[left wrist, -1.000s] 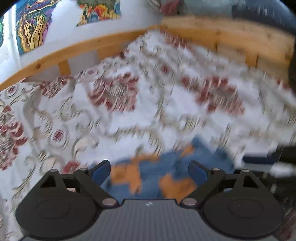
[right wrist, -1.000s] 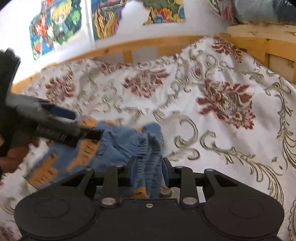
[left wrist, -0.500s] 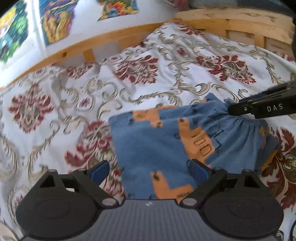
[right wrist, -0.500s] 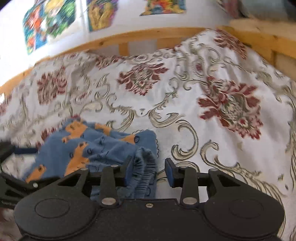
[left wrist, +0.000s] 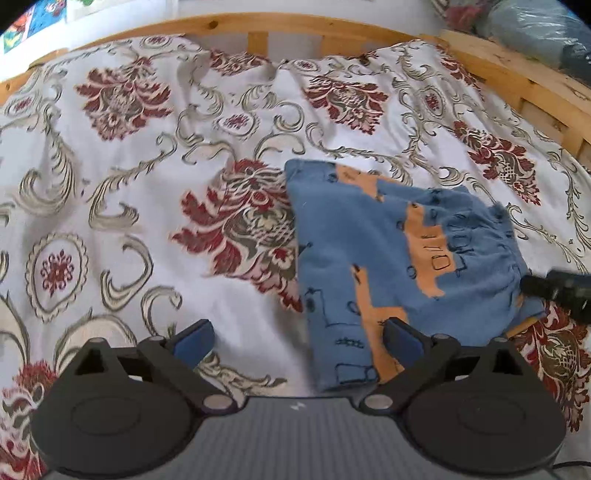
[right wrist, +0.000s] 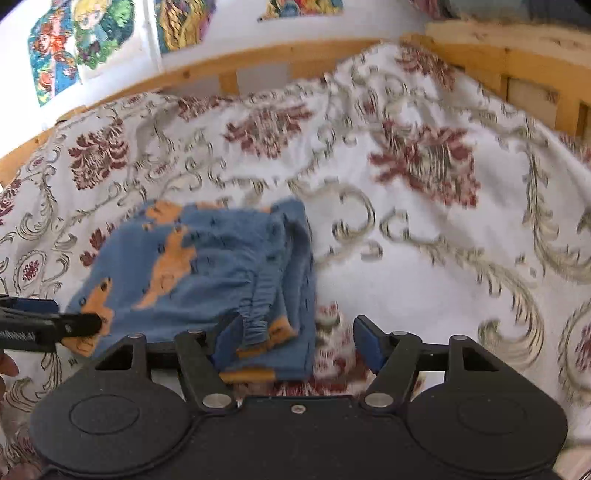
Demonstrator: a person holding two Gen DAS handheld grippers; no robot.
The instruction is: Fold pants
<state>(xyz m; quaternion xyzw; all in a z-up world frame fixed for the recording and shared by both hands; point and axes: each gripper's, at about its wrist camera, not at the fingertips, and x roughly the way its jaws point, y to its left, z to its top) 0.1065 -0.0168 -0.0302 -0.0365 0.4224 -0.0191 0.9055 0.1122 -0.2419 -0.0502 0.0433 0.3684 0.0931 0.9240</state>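
Note:
The blue pants with orange shapes [left wrist: 391, 258] lie folded in a compact bundle on the patterned bedspread [left wrist: 147, 206]. In the left wrist view my left gripper [left wrist: 299, 341] is open and empty, its right finger over the near edge of the pants. The right gripper's tip [left wrist: 557, 288] shows at the pants' right edge. In the right wrist view the pants [right wrist: 207, 273] lie left of centre. My right gripper [right wrist: 295, 341] is open, with the elastic waistband hanging between the jaws by the left pad. The left gripper's tip [right wrist: 44, 325] touches the pants' left corner.
A wooden bed frame [left wrist: 280, 26] runs along the far and right sides of the bed. Colourful posters [right wrist: 85, 40] hang on the white wall behind it. Bagged bedding [left wrist: 532, 26] sits on the frame at top right.
My right gripper has opened and let go of the waistband. Both grippers have drawn back a little, and the pants have settled flat on the bedspread.

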